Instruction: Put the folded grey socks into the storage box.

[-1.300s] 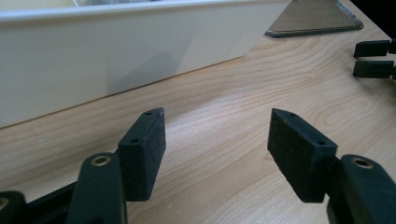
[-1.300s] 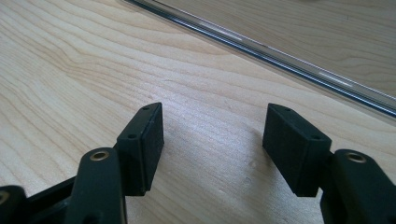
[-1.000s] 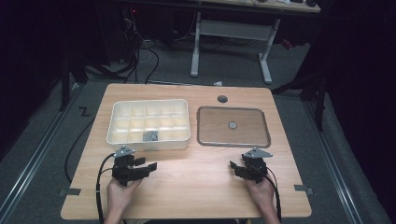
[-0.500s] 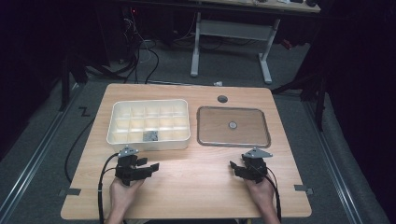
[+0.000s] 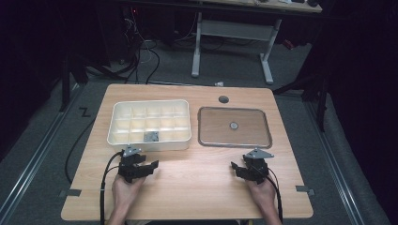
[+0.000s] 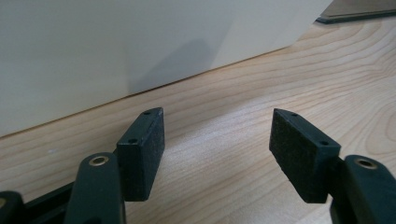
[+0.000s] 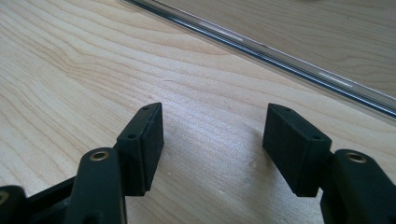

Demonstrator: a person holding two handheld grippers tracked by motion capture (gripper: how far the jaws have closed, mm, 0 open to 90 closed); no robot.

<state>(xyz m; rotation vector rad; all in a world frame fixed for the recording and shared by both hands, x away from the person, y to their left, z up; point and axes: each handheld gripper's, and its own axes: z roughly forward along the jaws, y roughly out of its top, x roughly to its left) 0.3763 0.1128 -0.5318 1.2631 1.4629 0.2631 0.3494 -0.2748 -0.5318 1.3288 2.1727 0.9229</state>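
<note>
Wooden table [image 5: 187,187] in dark room, left gripper [image 5: 143,169] and right gripper [image 5: 240,168] resting — jaws apart, empty.

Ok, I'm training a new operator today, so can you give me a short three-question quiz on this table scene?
1. True or false: the left gripper holds something.
2. Which lies nearer the right gripper: A) the white compartment box, B) the clear lid?
3. Fill in: a small grey item lies in the box's ____ row, counted from the person.

Key: 1 false, it is open and empty. 2 B. 3 nearest.
</note>
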